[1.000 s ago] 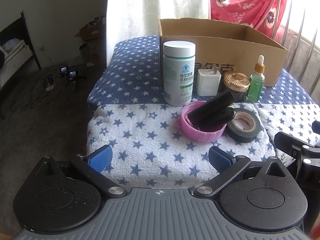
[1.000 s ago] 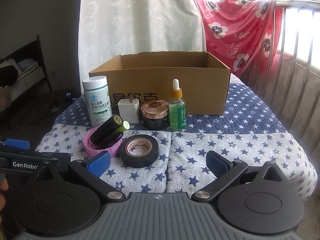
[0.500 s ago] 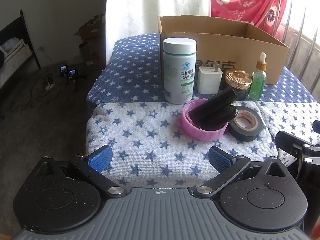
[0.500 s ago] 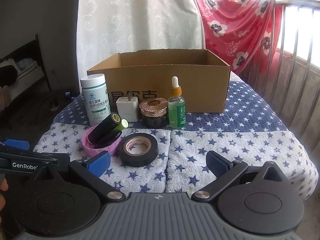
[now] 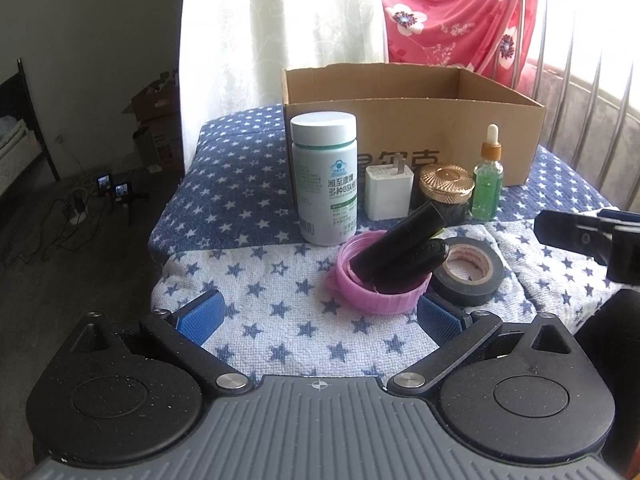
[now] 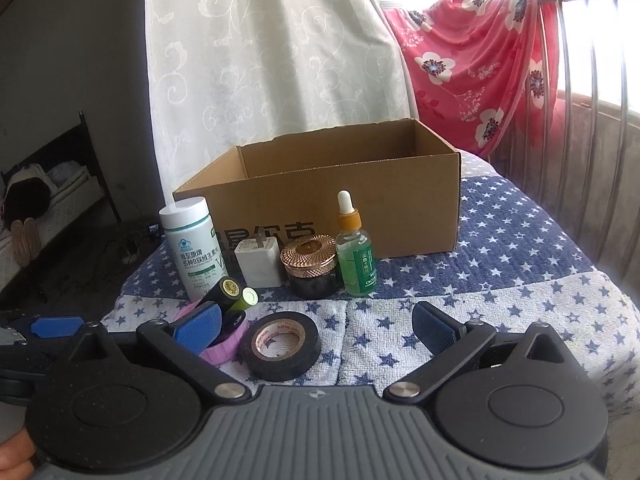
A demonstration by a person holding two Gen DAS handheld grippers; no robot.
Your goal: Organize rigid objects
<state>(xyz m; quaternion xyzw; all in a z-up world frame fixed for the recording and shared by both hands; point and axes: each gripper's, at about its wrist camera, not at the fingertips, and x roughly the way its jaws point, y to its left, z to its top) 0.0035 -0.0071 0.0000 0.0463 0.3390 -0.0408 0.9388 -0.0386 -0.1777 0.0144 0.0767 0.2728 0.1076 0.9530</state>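
Note:
An open cardboard box stands at the back of the star-patterned table. In front of it stand a white pill bottle, a white charger plug, a dark jar with a gold lid and a green dropper bottle. A pink lid holds two dark tubes. A black tape roll lies beside it. My left gripper and right gripper are open and empty, just in front of these.
The table's left edge drops to a dark floor with cables and small devices. A white curtain and a red floral cloth hang behind the box. Metal railings stand at the right. The right gripper shows at the left wrist view's right edge.
Both grippers have moved forward toward the objects and lowered, so the objects look bigger. The right gripper now sits higher in the left wrist view. No object has moved.

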